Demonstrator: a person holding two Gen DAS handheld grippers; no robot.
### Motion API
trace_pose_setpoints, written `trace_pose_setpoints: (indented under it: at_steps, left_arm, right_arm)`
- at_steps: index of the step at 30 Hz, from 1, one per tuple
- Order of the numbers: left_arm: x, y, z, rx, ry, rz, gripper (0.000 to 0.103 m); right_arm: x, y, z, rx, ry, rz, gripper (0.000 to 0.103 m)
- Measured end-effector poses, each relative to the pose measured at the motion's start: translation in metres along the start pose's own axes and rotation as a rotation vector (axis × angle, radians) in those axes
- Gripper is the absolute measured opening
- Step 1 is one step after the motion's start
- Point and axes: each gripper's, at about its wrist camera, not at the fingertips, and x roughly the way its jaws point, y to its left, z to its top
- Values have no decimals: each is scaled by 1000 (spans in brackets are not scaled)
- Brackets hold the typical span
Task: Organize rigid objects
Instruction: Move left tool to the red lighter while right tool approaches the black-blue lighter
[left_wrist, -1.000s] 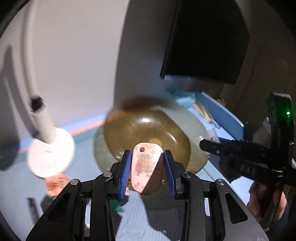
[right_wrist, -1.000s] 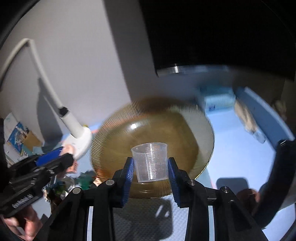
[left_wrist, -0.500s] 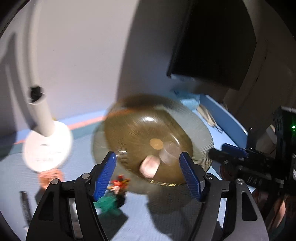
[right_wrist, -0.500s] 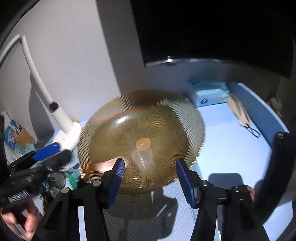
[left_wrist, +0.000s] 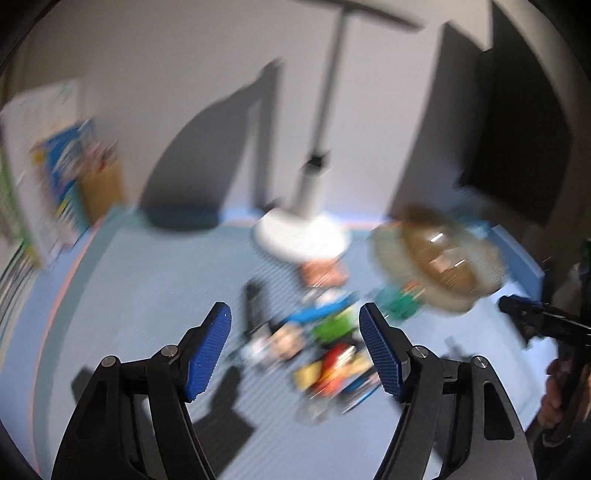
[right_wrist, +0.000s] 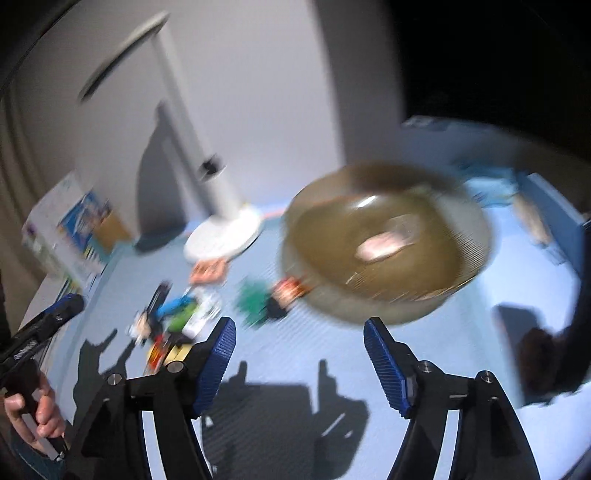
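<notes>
Both views are blurred by motion. A ribbed amber glass bowl stands on the blue mat, holding a pink tag and a clear measuring cup. My right gripper hangs in front of the bowl, its jaws opening with nothing between them. In the left wrist view the bowl lies far right. My left gripper is open and empty above a pile of small coloured toys. The right gripper's tip shows at the right edge.
A white lamp base with its pole stands at the back by the wall. A colourful box leans at the far left. A green toy lies beside the bowl. A hand holds the left gripper's handle.
Both grippers let go: the pink tag and the clear cup now lie in the bowl. Both jaws opened. The left gripper swung left over the toy pile; the right drew back.
</notes>
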Motion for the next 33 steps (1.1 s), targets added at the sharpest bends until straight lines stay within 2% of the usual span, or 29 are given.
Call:
trace_pose_setpoints:
  at_steps: [4, 9, 11, 14, 19, 24, 27, 31, 33]
  left_arm:
    - [24, 25, -39, 11, 75, 78, 70]
    - [43, 35, -59, -24, 107, 38, 70]
    - [49, 36, -60, -20, 136, 49, 70]
    - [47, 26, -63, 26, 124, 39, 70]
    - [48, 12, -63, 95, 125, 43, 70]
    - [48, 10, -64, 112, 129, 35, 70]
    - [49, 3, -62, 144, 159, 4, 70]
    - [45, -19, -59, 214, 171, -66, 70]
    - [50, -31, -59, 255, 190, -83, 64]
  right_arm:
    - [43, 29, -31, -81, 30, 21, 70]
    - [76, 32, -48, -72, 84, 69, 70]
    - [77, 32, -49, -88, 83, 60, 70]
    - [78, 30, -48, -79, 71, 79, 82]
    - [82, 31, -48, -79, 97, 97, 82]
    - [85, 38, -51, -113, 114, 104, 82]
    - [87, 43, -51, -136, 156, 139, 82]
    - [89, 54, -36, -101, 234, 256, 82]
    - [93, 59, -25, -95, 238, 280, 82]
